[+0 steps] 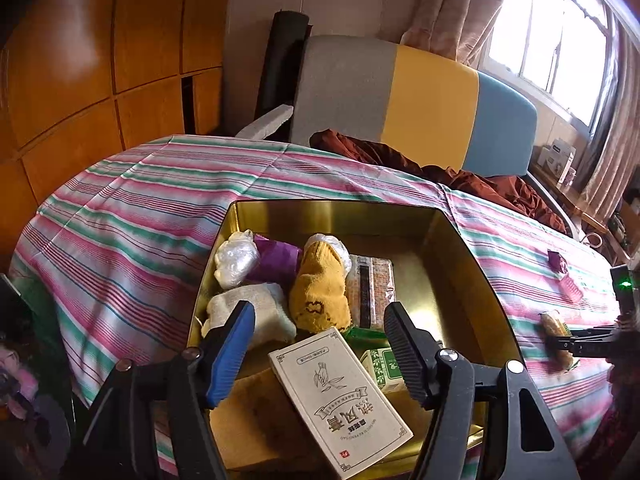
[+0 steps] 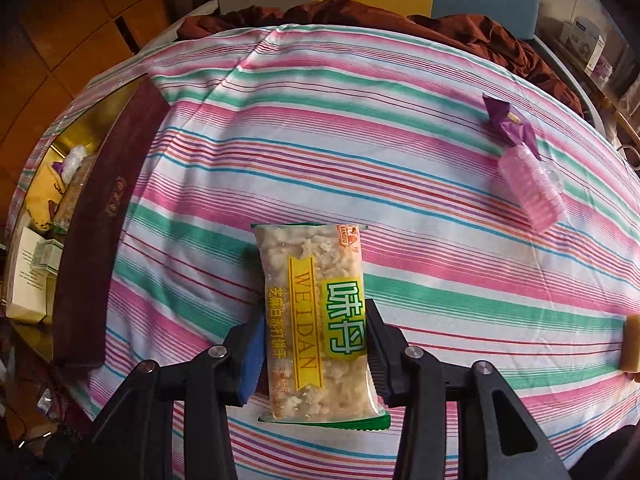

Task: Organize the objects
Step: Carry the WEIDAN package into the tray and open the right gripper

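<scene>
Right wrist cam: right gripper [image 2: 314, 354] fingers clamp cracker pack [image 2: 316, 320] over striped bed [image 2: 420, 184]; pink roll [image 2: 532, 192] at 2 o'clock. Left gripper [image 1: 320, 350] fingers wide, empty, above gold tin [image 1: 472, 280] w/ white box [image 1: 340, 400]

The open box [image 1: 472, 280] holds socks [image 1: 320, 284] and cartons [image 1: 340, 400]; the snack packet [image 2: 316, 320] lies right of it.

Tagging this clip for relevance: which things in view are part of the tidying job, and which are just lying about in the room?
Part of the job:
- gold box with socks, packets and cartons inside
- white carton below the open left gripper
- cracker packet clamped in the right gripper
- purple wrapper, pink roller, both on the striped sheet

Lying about:
- brown blanket
- headboard
- curtains
</scene>
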A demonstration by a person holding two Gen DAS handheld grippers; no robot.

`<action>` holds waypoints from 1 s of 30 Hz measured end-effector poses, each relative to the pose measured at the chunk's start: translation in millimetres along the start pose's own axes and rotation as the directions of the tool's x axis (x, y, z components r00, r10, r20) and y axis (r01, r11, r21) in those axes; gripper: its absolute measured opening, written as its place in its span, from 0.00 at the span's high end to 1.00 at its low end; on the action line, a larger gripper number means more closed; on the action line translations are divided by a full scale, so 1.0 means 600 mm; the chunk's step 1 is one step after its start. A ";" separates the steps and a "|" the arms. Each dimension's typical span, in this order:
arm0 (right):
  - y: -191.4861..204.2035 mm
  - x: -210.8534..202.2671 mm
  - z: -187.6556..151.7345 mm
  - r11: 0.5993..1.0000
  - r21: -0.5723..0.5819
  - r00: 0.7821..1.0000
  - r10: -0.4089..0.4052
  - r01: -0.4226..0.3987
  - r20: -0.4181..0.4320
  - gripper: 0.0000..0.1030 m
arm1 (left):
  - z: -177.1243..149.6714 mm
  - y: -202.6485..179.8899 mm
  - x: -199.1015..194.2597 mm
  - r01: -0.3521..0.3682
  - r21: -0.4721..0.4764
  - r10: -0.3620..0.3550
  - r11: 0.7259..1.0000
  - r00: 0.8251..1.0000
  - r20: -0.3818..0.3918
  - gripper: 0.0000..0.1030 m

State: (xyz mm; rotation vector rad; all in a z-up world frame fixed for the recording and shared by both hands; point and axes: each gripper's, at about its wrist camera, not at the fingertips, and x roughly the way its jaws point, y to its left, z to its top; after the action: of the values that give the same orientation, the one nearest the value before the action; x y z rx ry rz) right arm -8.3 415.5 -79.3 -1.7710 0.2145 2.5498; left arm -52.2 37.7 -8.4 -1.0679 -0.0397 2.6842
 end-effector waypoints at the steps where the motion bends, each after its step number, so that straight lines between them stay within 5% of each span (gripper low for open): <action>1: 0.008 0.001 0.002 1.000 0.000 1.000 0.004 -0.004 0.006 0.57 | -0.002 0.001 -0.001 -0.003 -0.002 0.003 1.000 1.000 -0.001 0.34; 8: 0.076 -0.035 0.014 0.998 0.006 0.993 0.065 -0.066 0.096 0.57 | -0.010 0.015 -0.008 -0.017 -0.010 0.018 1.000 1.000 0.003 0.34; 15: 0.195 -0.093 0.089 0.981 -0.112 0.964 0.176 -0.156 0.200 0.57 | -0.013 0.026 -0.014 -0.019 -0.025 0.019 1.000 1.000 0.008 0.32; 23: 0.319 -0.048 0.136 0.955 -0.234 0.964 0.222 -0.185 0.143 0.57 | -0.018 0.041 -0.019 -0.017 -0.040 0.018 0.999 1.000 0.008 0.32; 30: 0.357 0.016 0.155 0.968 -0.216 0.984 0.152 -0.129 0.095 0.57 | -0.022 0.052 -0.020 -0.020 -0.053 0.020 0.998 1.000 0.003 0.32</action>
State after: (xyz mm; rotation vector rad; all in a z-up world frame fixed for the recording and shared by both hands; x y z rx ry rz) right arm -120.4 214.9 -35.7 -1.7289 0.0725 2.8575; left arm -42.0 3.7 -13.5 -1.0848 -0.1015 2.7171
